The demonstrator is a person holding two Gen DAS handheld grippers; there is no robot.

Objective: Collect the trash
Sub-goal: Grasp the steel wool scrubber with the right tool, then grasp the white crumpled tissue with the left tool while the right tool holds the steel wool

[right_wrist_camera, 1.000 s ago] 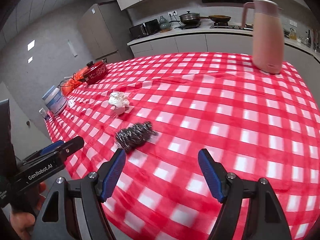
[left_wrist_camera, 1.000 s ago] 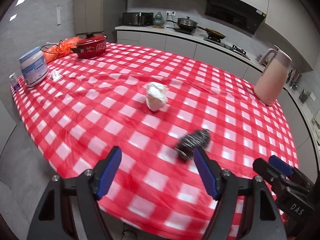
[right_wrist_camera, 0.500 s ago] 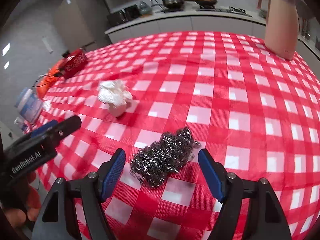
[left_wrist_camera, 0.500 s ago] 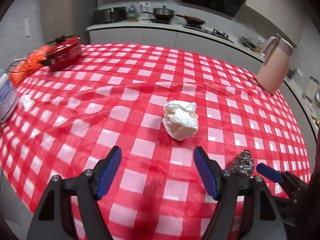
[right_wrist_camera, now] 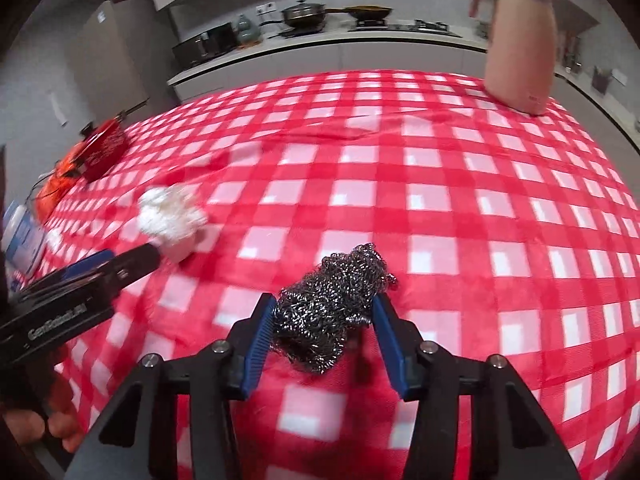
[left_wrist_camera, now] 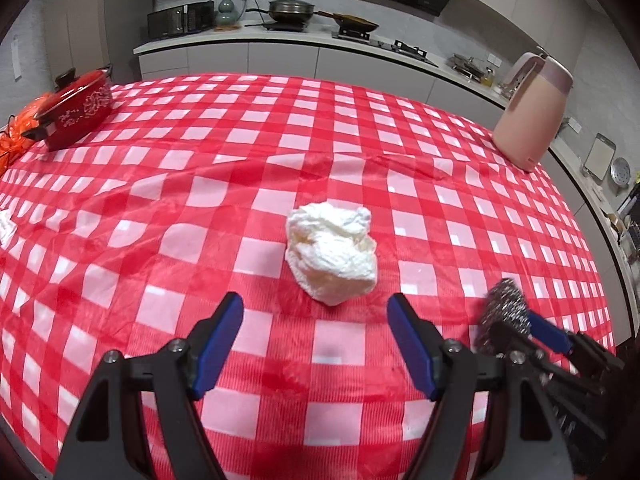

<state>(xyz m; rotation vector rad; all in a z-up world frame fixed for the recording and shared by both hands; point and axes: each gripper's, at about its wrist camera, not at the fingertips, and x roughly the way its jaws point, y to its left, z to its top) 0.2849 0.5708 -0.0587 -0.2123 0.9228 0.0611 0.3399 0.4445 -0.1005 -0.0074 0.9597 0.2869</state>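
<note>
A crumpled white tissue wad [left_wrist_camera: 332,256] lies mid-table on the red-and-white checked cloth [left_wrist_camera: 200,208]. My left gripper [left_wrist_camera: 315,302] stands open just short of it, and the wad's near edge lies level with the fingertips. A ball of steel wool [right_wrist_camera: 332,292] sits between the blue pads of my right gripper [right_wrist_camera: 323,300]. Its jaws are closing and both pads touch the wool. The left wrist view shows the same steel wool [left_wrist_camera: 502,304] at lower right in the right gripper. The right wrist view shows the tissue wad [right_wrist_camera: 168,216] by the left gripper's fingertip [right_wrist_camera: 148,254].
A pink jug [left_wrist_camera: 532,116] stands at the table's far right. A red pot [left_wrist_camera: 76,112] and an orange bag [left_wrist_camera: 12,136] sit at the far left, with a white-and-blue tub [right_wrist_camera: 20,236] nearer. A kitchen counter [left_wrist_camera: 280,40] with pans runs behind. A hand [right_wrist_camera: 60,428] holds the left gripper.
Both grippers came forward and down toward the table. The right jaws narrowed from wide apart onto the steel wool. The tissue wad now lies closer to the left fingertips.
</note>
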